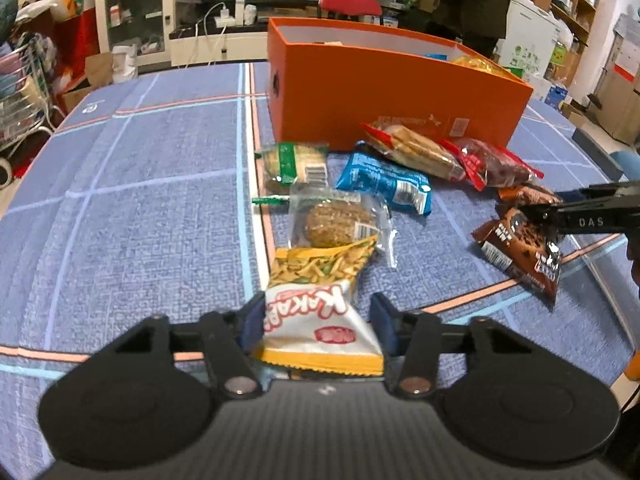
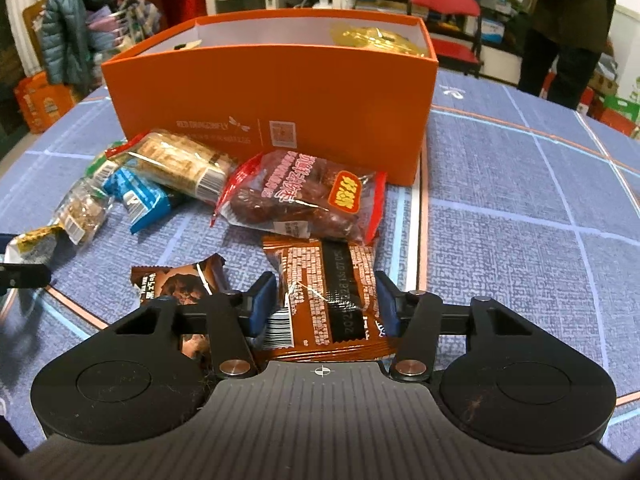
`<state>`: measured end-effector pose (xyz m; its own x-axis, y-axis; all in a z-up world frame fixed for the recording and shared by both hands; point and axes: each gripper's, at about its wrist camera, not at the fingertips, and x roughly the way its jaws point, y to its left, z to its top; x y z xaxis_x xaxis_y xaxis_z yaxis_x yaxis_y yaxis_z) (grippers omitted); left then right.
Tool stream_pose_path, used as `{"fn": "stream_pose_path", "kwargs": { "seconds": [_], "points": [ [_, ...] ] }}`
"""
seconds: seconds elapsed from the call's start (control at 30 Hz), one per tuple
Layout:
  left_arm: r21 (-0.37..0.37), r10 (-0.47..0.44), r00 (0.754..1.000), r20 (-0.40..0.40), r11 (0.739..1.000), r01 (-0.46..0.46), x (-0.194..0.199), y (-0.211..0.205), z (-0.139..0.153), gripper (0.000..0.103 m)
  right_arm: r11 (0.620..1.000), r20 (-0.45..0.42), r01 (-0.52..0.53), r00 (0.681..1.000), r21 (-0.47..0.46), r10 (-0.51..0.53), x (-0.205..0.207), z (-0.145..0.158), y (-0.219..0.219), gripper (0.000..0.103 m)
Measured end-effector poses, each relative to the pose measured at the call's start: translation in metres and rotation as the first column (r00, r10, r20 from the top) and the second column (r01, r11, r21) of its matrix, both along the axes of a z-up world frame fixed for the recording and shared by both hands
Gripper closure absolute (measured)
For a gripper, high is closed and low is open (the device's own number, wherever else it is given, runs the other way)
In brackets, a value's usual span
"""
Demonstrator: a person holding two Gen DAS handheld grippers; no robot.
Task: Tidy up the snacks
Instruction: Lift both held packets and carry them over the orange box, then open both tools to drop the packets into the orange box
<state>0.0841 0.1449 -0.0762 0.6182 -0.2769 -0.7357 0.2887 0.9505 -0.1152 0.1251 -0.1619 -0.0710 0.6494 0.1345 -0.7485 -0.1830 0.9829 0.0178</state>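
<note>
My left gripper [image 1: 318, 322] has its blue pads on either side of a white and yellow Kakapi snack bag [image 1: 320, 304] lying on the blue tablecloth; the jaws look open around it. My right gripper [image 2: 326, 304] straddles a brown chocolate snack packet [image 2: 328, 292] in the same way, and it shows in the left wrist view [image 1: 536, 216] over the brown packets. An open orange box [image 1: 384, 92] stands behind the pile, also seen in the right wrist view [image 2: 272, 96], with a gold packet [image 2: 376, 38] inside.
Loose snacks lie before the box: a clear-wrapped round cookie [image 1: 336, 222], a green packet [image 1: 294, 162], a blue packet [image 1: 384, 182], a cracker pack [image 2: 180, 164], a red date bag [image 2: 308, 196], a second brown packet [image 2: 180, 282]. A person [image 2: 568, 20] stands beyond the table.
</note>
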Motion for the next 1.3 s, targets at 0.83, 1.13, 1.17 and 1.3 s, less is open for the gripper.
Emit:
{"fn": "stream_pose_path", "kwargs": {
  "seconds": [0.83,1.13,1.17,1.3],
  "points": [
    [0.001,0.051,0.972,0.23,0.999,-0.053,-0.045,-0.027,0.06,0.056,0.995,0.117,-0.06,0.991,-0.08,0.069,-0.06,0.049,0.006,0.075],
    [0.032,0.046,0.954,0.295,0.998,-0.058,-0.049,-0.036,0.07,0.056,0.993,0.161,-0.084,0.982,-0.079,0.096,-0.063,0.062,0.015,0.075],
    [0.032,0.046,0.954,0.297,0.998,-0.058,-0.048,-0.036,0.07,0.056,0.993,0.165,-0.085,0.981,-0.078,0.097,-0.063,0.063,0.016,0.075],
    [0.018,0.054,0.954,0.297,0.998,-0.062,-0.045,-0.037,0.073,0.056,0.994,0.185,-0.084,0.978,-0.064,0.095,-0.062,0.07,0.016,0.075]
  ]
}}
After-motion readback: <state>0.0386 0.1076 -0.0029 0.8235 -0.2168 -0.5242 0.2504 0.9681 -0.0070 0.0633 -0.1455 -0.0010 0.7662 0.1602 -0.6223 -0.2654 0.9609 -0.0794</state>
